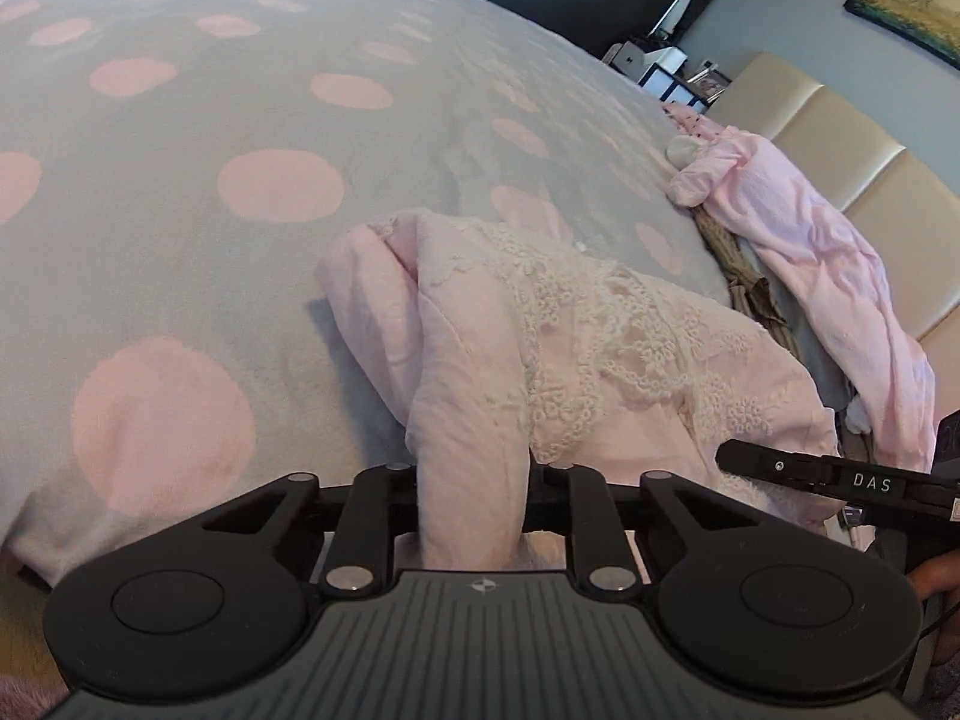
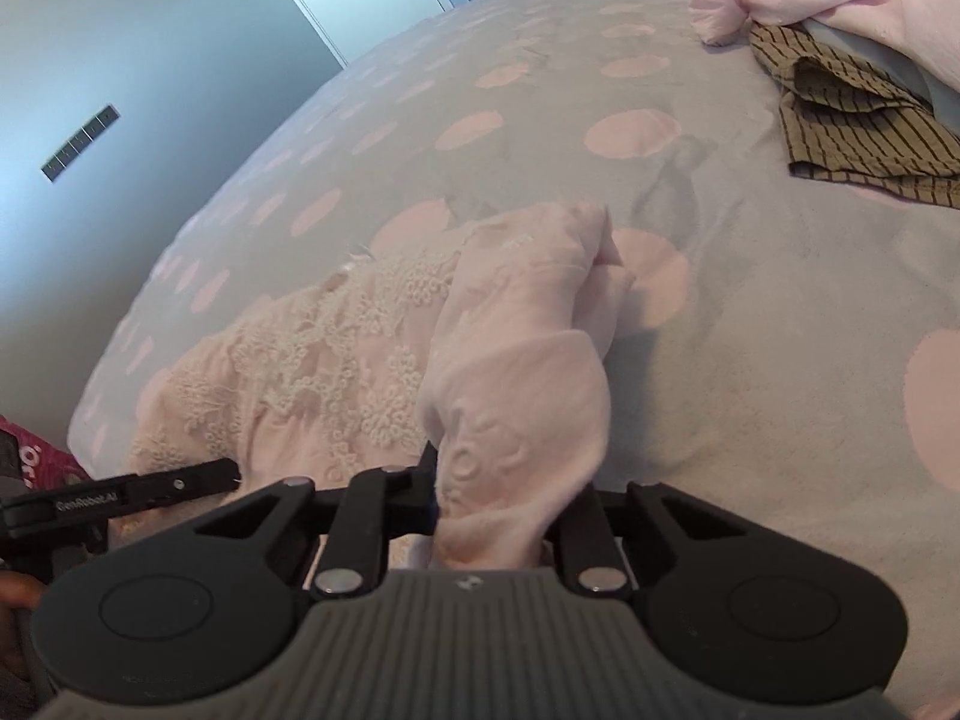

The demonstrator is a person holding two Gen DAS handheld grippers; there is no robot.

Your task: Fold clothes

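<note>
Your left gripper [image 1: 471,498] has its jaws clenched on a bunched fold of the pink lace garment [image 1: 600,348]; the cloth rises between the jaws and drapes forward onto the bed. Your right gripper [image 2: 498,504] grasps the same pink lace garment [image 2: 336,372] at another gathered edge, its jaws closed around the fabric.

The garment lies on the grey blanket with pink dots [image 1: 270,120], near the bed's edge closest to you. Its lace panel faces upward between the two grasp points. One rolled end of the cloth extends away from you and rests on the blanket.

In the left wrist view, the right gripper's finger [image 1: 780,468] shows at the right edge, just beside the garment. In the right wrist view, the left gripper's finger [image 2: 150,489] shows at the left edge, touching or just above the lace; you cannot tell which.

A second pink garment [image 1: 810,252] lies well apart toward the headboard [image 1: 840,132]. A brown striped garment [image 2: 858,120] lies beside it, partly tucked under it
</note>
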